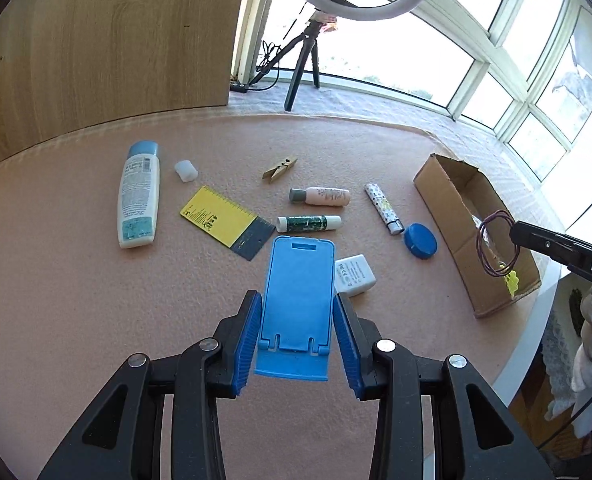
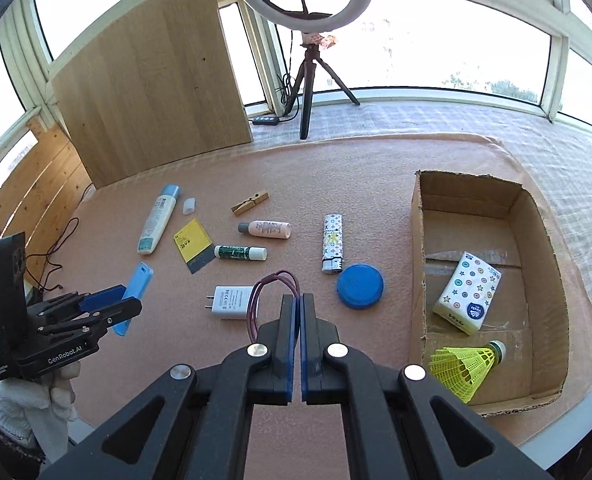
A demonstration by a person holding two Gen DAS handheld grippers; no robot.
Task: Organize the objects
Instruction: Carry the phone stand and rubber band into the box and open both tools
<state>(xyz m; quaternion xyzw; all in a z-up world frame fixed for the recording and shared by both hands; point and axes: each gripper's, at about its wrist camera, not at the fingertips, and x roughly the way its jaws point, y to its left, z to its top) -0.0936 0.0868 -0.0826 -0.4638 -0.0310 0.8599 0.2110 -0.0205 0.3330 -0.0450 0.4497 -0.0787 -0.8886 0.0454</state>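
Observation:
My left gripper (image 1: 298,304) is shut on a blue plastic phone stand (image 1: 298,280), held above the pink mat; the right wrist view shows the same stand (image 2: 135,292) in that gripper (image 2: 129,300) at the left. My right gripper (image 2: 299,298) is shut on a loop of purple hair ties (image 2: 271,292) that hangs from its tips, above the white charger (image 2: 231,300). In the left wrist view the hair ties (image 1: 496,244) dangle from the right gripper (image 1: 514,232) over the cardboard box (image 1: 436,184).
The cardboard box (image 2: 418,240) at the right holds a tissue pack (image 2: 468,292) and a yellow shuttlecock (image 2: 464,364). On the mat lie a lotion bottle (image 1: 137,196), yellow ruler (image 1: 223,220), clothespin (image 1: 279,168), small pink bottle (image 1: 322,196), glue stick (image 1: 308,224), lighter (image 1: 382,208) and blue lid (image 1: 420,240).

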